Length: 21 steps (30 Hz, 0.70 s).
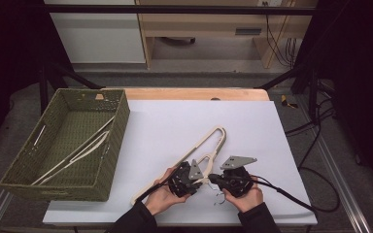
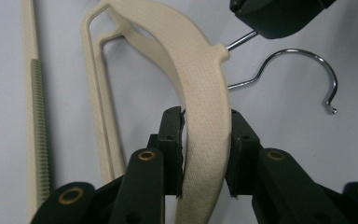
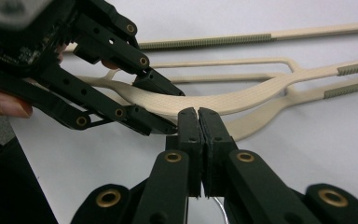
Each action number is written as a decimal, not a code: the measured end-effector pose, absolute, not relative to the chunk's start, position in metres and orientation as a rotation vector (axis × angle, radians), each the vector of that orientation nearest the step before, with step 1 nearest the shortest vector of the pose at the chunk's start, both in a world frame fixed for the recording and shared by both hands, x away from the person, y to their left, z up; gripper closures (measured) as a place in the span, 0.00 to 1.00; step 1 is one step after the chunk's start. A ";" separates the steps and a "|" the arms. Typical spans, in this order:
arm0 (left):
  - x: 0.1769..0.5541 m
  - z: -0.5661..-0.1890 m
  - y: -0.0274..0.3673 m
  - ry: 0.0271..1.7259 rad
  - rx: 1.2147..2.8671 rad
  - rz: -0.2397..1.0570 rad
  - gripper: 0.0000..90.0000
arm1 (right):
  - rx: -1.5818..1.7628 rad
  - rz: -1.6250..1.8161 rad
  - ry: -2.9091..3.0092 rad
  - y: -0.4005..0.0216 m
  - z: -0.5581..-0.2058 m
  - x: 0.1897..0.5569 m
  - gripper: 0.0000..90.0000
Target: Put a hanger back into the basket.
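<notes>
A cream plastic hanger (image 1: 214,140) lies on the white table top (image 1: 175,121), its wire hook toward the person. My left gripper (image 1: 200,182) has its pads pressed on both sides of the hanger's curved arm (image 2: 200,79) just below the neck; the left gripper view shows its jaws (image 2: 205,149) hugging it. My right gripper (image 1: 213,178) is shut on the thin wire shank that leaves the hanger's neck (image 2: 242,40); its jaws (image 3: 198,116) meet flat. A loose-looking wire hook (image 2: 307,58) curves beside it. The left gripper (image 3: 163,105) faces mine across the hanger (image 3: 247,100).
A green woven basket (image 1: 119,126) stands at the left of the table with cream hangers (image 1: 77,150) lying inside. More cream bars with ribbed grey strips (image 3: 205,42) lie behind the held one. Cables trail off to the right (image 1: 291,194).
</notes>
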<state>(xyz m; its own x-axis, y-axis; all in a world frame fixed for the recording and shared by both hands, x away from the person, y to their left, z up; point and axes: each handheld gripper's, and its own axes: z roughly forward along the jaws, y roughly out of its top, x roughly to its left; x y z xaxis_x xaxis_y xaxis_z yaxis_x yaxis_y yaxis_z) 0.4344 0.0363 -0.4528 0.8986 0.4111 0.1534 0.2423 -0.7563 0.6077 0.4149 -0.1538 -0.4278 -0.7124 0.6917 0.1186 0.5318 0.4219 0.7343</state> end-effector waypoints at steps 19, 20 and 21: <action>0.433 -0.423 0.069 0.557 2.319 0.449 0.86 | 1.075 1.447 2.065 -0.216 -0.391 0.405 0.39; 0.433 -0.422 0.072 0.565 2.318 0.449 0.87 | 1.083 1.447 2.056 -0.219 -0.392 0.406 0.36; 0.433 -0.422 0.072 0.565 2.318 0.449 0.87 | 1.099 1.457 2.045 -0.220 -0.393 0.407 0.35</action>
<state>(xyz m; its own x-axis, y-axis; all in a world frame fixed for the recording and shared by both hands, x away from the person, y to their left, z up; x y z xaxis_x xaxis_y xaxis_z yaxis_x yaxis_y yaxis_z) 0.4334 0.0716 -0.4217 0.8448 0.5113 0.1579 0.2689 -0.6607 0.7009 0.4065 -0.2205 -0.3934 -0.6119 0.7820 0.1184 0.3674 0.1485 0.9181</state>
